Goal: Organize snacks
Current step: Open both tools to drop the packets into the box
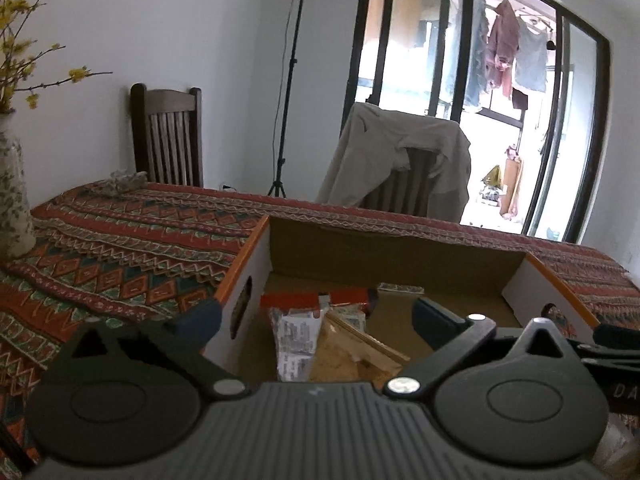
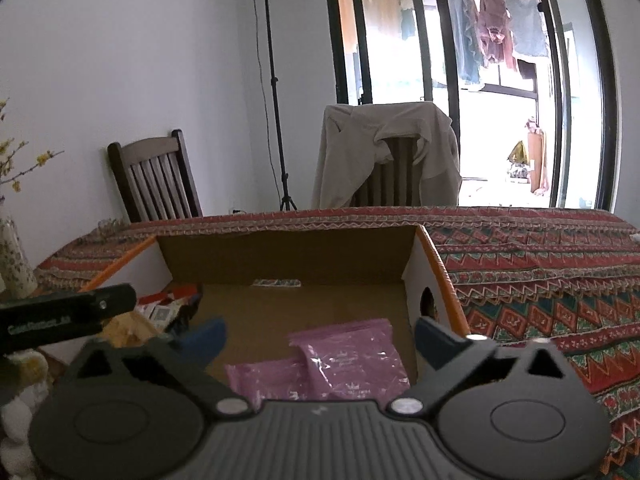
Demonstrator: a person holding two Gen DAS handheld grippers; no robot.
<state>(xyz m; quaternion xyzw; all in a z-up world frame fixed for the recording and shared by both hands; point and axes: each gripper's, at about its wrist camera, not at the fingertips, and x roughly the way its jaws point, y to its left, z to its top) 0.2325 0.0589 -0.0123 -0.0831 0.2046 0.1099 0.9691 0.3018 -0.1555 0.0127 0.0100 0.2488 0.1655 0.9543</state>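
An open cardboard box with white, orange-edged sides sits on the patterned table; it also shows in the right wrist view. My left gripper is open and empty above the box's left part, over a clear-wrapped cracker packet, a tan snack pack and a red-topped packet. My right gripper is open and empty above the box's right part, over two pink snack bags. The left gripper's body shows at the left of the right wrist view.
A flowered vase with yellow branches stands at the table's left. Two wooden chairs stand behind the table, one draped with a beige jacket. A light stand is by the wall. The patterned tablecloth spreads right of the box.
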